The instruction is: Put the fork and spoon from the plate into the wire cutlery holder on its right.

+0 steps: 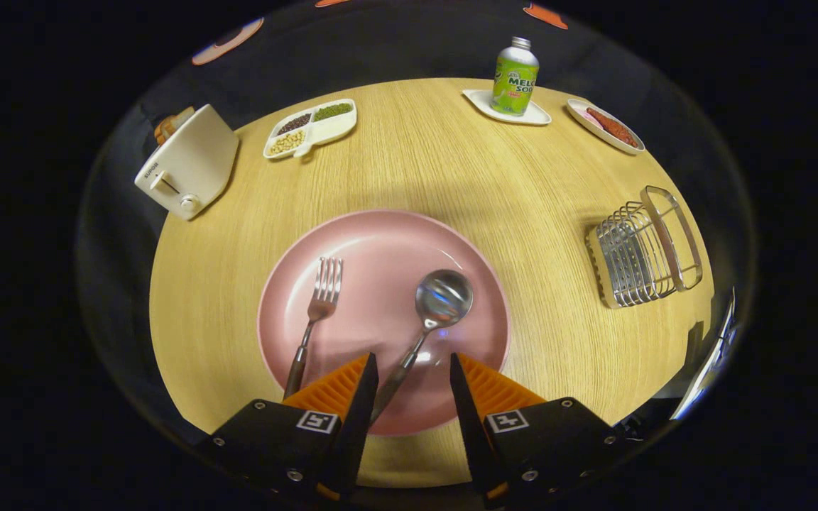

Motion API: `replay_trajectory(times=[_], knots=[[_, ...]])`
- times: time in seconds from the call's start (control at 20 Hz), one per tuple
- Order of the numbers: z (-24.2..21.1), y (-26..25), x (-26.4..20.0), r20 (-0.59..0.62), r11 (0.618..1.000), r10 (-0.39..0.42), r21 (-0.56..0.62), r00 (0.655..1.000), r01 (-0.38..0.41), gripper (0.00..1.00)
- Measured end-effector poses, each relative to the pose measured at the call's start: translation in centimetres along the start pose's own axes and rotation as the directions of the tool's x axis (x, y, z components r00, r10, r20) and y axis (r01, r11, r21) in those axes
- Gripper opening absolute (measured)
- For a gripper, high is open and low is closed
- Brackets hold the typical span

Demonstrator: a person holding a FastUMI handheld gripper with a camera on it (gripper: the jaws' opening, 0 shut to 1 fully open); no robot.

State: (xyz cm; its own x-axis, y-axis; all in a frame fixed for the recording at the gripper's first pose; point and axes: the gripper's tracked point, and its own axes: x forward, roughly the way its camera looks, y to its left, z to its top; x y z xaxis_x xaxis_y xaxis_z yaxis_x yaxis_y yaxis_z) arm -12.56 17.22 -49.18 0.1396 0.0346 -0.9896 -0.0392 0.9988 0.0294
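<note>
Your gripper (pixel 410 369) is spread wide, gripping nothing, with the spoon (pixel 432 317) handle lying between its fingers on the pink plate (pixel 380 241). The fork (pixel 315 315) lies at eleven o'clock, the wire cutlery holder (pixel 645 247) at two o'clock on the wooden table (pixel 451 163).

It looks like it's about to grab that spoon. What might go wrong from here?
The open tool straddles the thin spoon handle lying flat on the smooth pink plate, so the fingers may slip off or push it aside. The wire cutlery holder stands well off to the right, so a loose grip could drop it on the way.
</note>
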Motion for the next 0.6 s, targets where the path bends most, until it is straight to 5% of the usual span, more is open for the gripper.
replay_trajectory(times=[0.4,0.6], knots=[[-1.2,-0.4,1.0,-0.073,1.0,0.02,-0.016,0.997,-0.021,0.19],[-1.3,-0.8,0.5,-0.082,0.998,0.044,-0.035,0.996,-0.047,0.07]])
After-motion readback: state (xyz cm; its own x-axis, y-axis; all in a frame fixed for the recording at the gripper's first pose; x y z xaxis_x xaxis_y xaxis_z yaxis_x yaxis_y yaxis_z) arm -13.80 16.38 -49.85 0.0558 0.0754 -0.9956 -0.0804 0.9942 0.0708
